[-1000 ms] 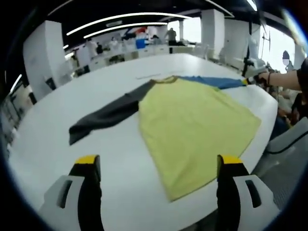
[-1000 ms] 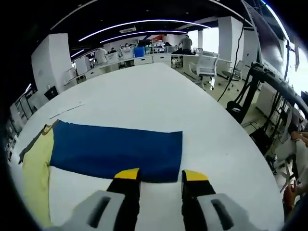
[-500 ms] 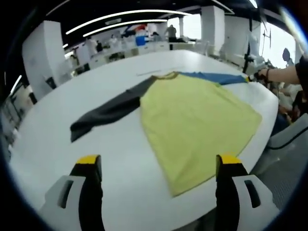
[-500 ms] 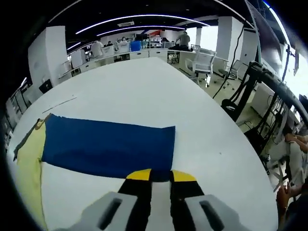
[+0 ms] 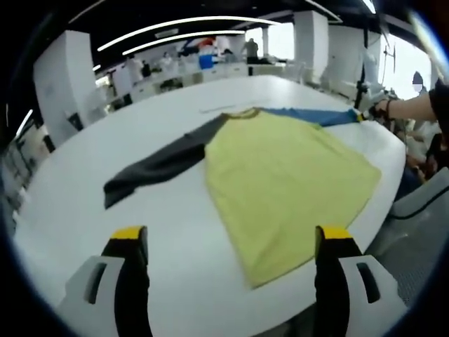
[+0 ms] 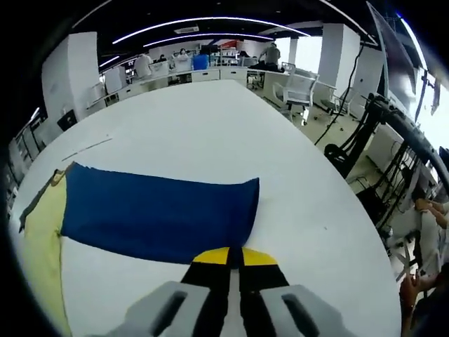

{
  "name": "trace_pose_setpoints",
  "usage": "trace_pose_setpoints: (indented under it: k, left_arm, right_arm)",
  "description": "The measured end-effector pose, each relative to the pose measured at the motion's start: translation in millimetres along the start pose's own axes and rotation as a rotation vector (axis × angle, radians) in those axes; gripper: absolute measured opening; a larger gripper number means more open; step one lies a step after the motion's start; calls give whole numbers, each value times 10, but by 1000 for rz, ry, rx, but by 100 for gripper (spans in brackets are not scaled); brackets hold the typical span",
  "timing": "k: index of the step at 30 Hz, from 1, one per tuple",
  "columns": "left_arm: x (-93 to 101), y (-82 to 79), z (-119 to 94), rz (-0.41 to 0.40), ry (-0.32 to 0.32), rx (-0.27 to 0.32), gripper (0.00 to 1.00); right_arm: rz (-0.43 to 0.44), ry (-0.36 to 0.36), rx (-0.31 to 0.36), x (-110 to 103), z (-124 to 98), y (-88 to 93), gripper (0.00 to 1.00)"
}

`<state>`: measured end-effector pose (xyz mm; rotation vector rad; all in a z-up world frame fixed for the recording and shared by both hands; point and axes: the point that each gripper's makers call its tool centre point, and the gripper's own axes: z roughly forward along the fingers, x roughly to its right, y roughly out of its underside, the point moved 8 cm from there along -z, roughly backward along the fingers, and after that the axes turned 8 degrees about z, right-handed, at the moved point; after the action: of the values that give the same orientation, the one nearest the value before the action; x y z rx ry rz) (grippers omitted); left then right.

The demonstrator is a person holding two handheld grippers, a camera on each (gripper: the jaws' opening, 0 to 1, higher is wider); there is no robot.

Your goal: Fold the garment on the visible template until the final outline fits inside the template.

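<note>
Right gripper view: right hand-held gripper (image 6: pixel 235 257) jaws now closed on blue sleeve (image 6: pixel 158 215) (cuff edge).

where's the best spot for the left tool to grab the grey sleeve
Take the grey sleeve at its free cuff end, the end farthest from the yellow body. It lies flat on the white table, so probably come in low from the near side, where the open left tool already waits.

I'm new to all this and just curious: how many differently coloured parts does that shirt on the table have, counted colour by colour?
Yellow body: 1
Grey sleeve: 1
Blue sleeve: 1
Total: 3 coloured parts on 1 shirt.
</note>
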<state>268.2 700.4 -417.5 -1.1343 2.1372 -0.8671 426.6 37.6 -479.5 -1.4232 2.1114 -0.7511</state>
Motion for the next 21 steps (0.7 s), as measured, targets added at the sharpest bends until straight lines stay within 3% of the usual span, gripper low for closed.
trace_pose_setpoints:
  k: [2, 10, 21]
  left_arm:
    - [-2, -3, -10, -4, 1, 9, 96]
    - [17, 0, -13, -9, 5, 15, 97]
    - [22, -49, -29, -17, 19, 60, 99]
  right_arm:
    - [-12, -10, 7, 24, 54, -62, 0]
    - [-34, -47, 35, -169, -194, -51, 0]
    - [-100, -150, 42, -610, -393, -153, 0]
